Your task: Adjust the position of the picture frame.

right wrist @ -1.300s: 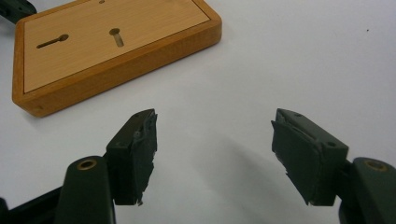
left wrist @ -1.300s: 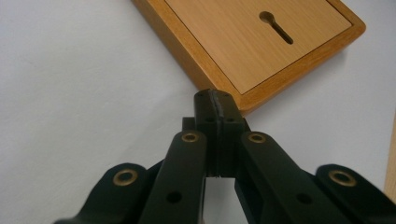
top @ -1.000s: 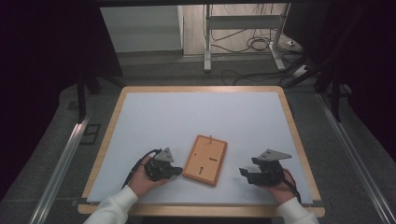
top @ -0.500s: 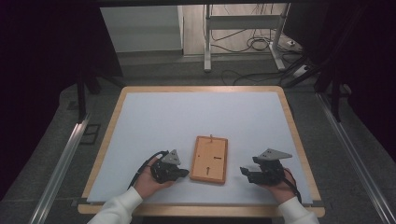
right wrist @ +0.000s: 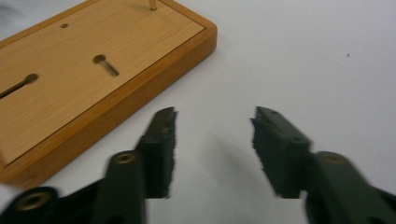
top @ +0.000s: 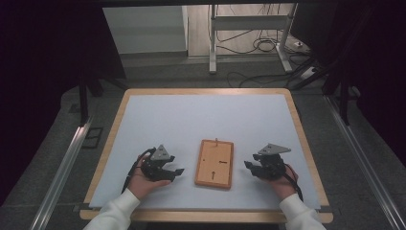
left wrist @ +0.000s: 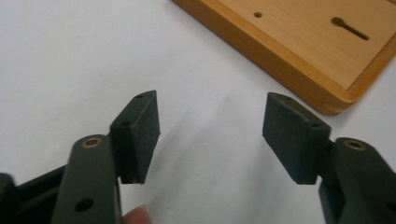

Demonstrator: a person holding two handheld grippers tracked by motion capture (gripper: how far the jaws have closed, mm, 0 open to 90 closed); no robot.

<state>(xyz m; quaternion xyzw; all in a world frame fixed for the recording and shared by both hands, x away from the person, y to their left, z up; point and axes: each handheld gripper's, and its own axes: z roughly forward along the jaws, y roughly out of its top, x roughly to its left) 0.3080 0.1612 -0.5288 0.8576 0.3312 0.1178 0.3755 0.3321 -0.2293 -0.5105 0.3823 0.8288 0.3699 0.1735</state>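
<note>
From my remote seat I see the left gripper (top: 168, 171) at about seven o'clock on the white mat (top: 206, 120), its jaws apart with nothing but bare mat between them; they have just been opening, and its own view shows the pads (left wrist: 140, 126) aimed toward the near corner of the board (left wrist: 299, 51) without touching it. The board (top: 215, 163), a flat wooden panel with slots and a small peg at its far edge, lies flat at six o'clock, squarely between both tools and apart from each. At about five o'clock the right gripper (top: 252, 168) faces the board's other long side, jaws apart and empty; they have just been closing in, and its own view puts the board's edge (right wrist: 112, 102) just left of the tips. I judge that the two tools flank the board so each can take a long edge, and that the board rests untouched, ready for a two-sided pick-up or a nudge.
</note>
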